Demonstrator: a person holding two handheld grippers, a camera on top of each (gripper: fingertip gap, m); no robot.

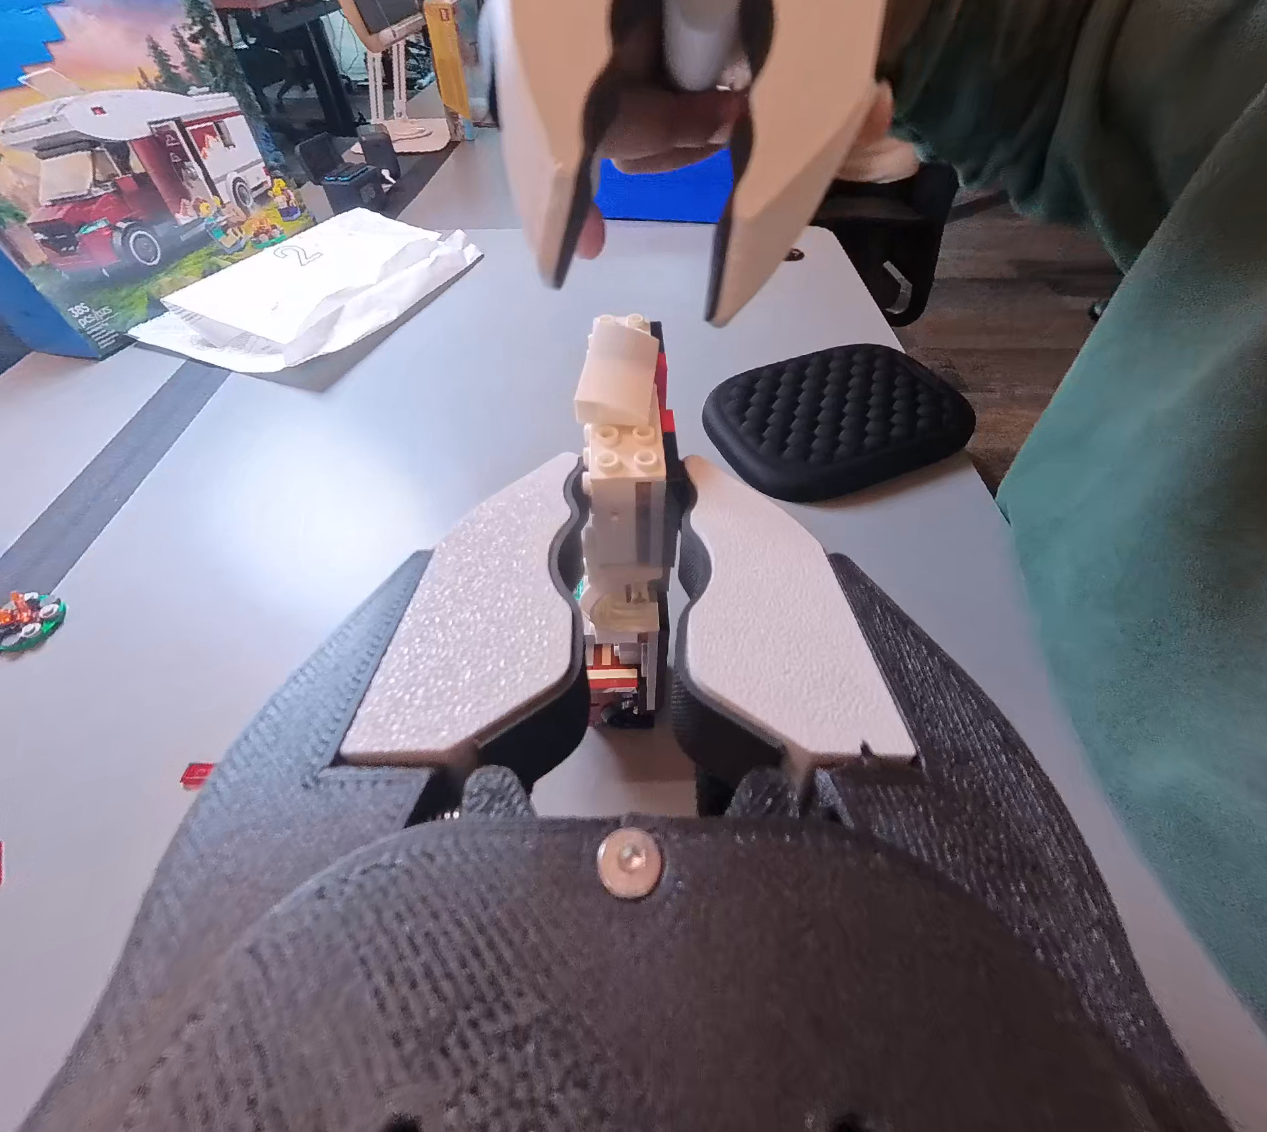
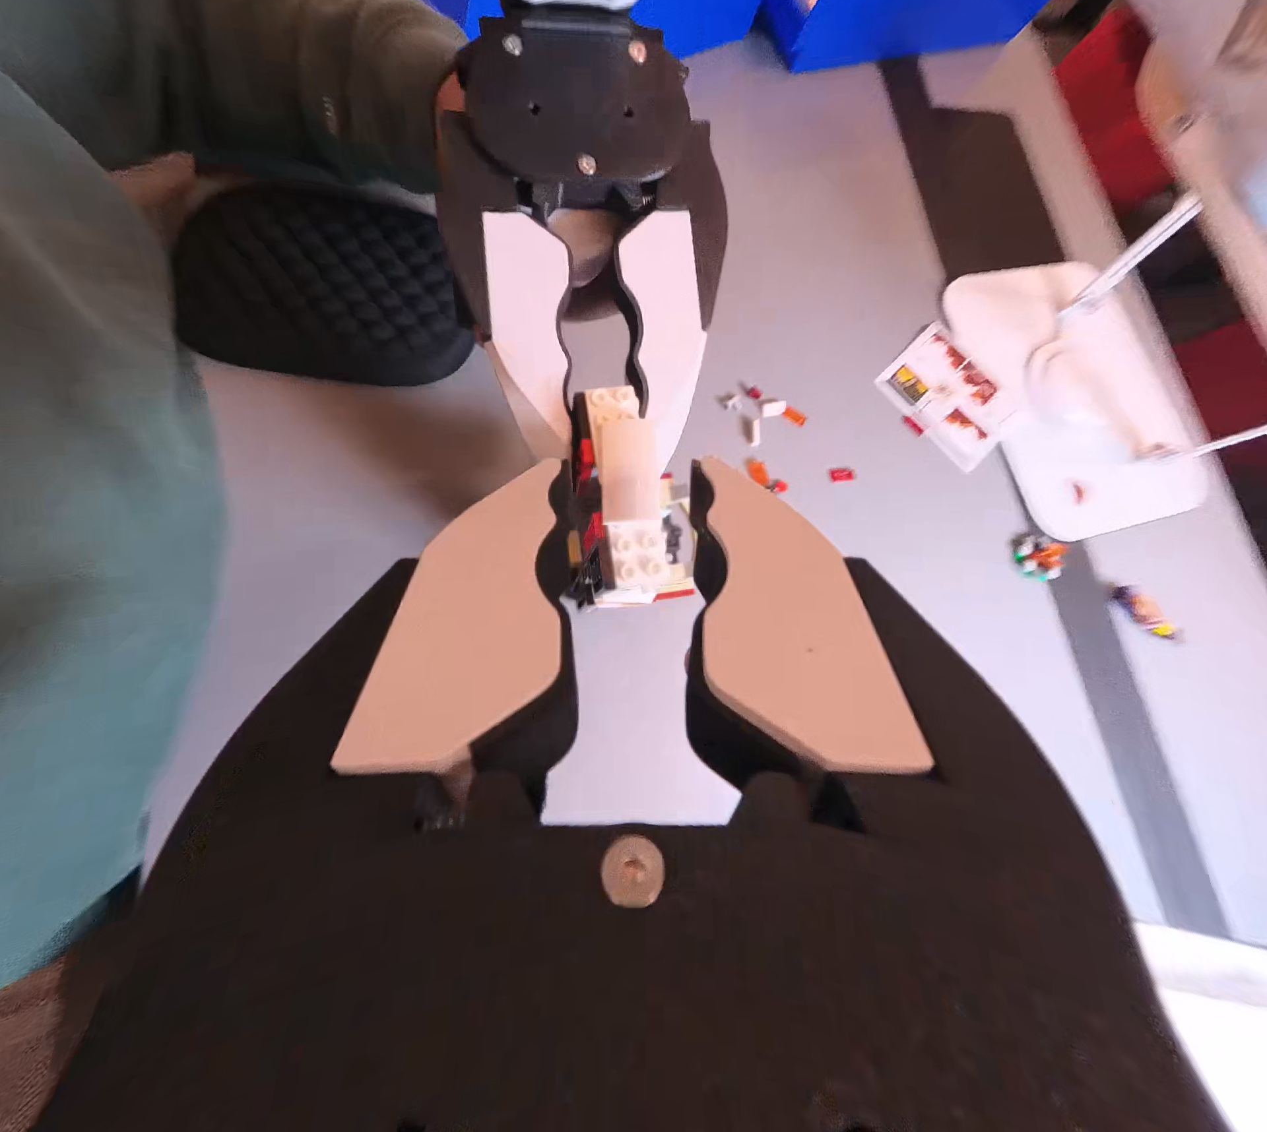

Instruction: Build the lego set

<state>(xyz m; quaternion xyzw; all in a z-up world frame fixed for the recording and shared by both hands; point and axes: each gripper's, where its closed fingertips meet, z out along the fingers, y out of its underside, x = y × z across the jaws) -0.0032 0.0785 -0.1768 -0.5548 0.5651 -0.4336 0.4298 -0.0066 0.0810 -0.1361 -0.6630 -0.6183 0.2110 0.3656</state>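
Between our left gripper point(image 1: 627, 557) jaws, closed on its lower half, stands the partial lego build point(image 1: 627, 523), long axis running straight ahead from the wrist. Beyond its studded white tip, our right gripper point(image 1: 637, 297) hovers just clear, jaws parted wider than the build and holding nothing; the coming move, we judge, turns on lining that gap up with the axis. Right of the build lies a black textured pad point(image 1: 840, 417) on the grey worktop point(image 1: 343, 482); left of it, loose pieces point(image 2: 761, 420), a white paper bag point(image 1: 308, 294) and the set's box point(image 1: 130, 153), with office desks behind.
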